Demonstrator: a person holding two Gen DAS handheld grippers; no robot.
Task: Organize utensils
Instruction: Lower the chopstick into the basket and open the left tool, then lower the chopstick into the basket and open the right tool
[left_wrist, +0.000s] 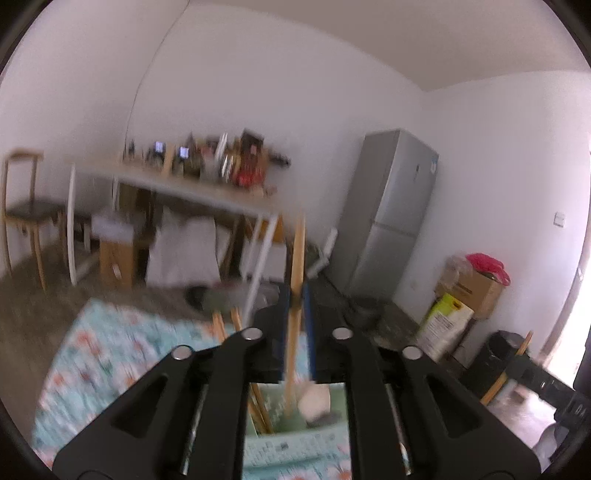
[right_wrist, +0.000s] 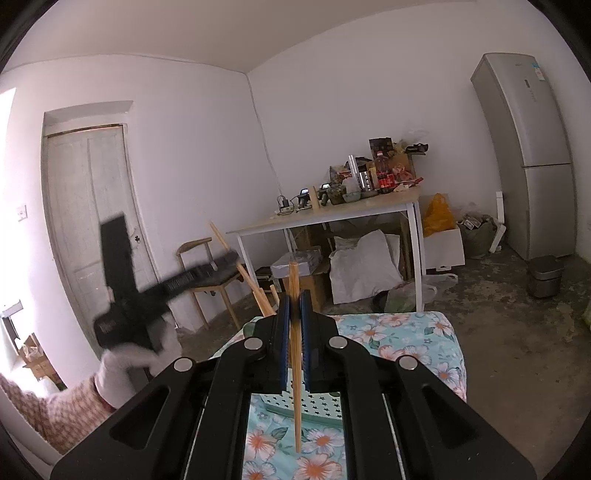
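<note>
On the floral tablecloth (left_wrist: 110, 354), directly below the left tongs (left_wrist: 297, 295), stands a pale green box (left_wrist: 291, 424). It holds several wooden chopsticks (left_wrist: 260, 410) leaning against its left wall, and a white rounded piece (left_wrist: 314, 400) that may be a spoon bowl; blur keeps it from being read clearly.

The left tongs are slightly parted. One upright chopstick (left_wrist: 298, 251) stands between the blue pads with a sliver of gap beside it, its lower end reaching down into the box, so the pads do not seem to press on it. The whole left view is smeared by motion, which leaves the contact uncertain.

The right tongs (right_wrist: 294, 299) are pressed together on a second chopstick (right_wrist: 295, 406), pinching it near its top. It hangs almost vertical, with its tip over the cloth just in front of a star-patterned tray (right_wrist: 321, 400). The tongs' body covers most of that tray, so its contents cannot be seen.

At the left edge of the right view, a white-gloved hand (right_wrist: 122, 369) with a checked sleeve carries the other tool, which is blurred.
</note>
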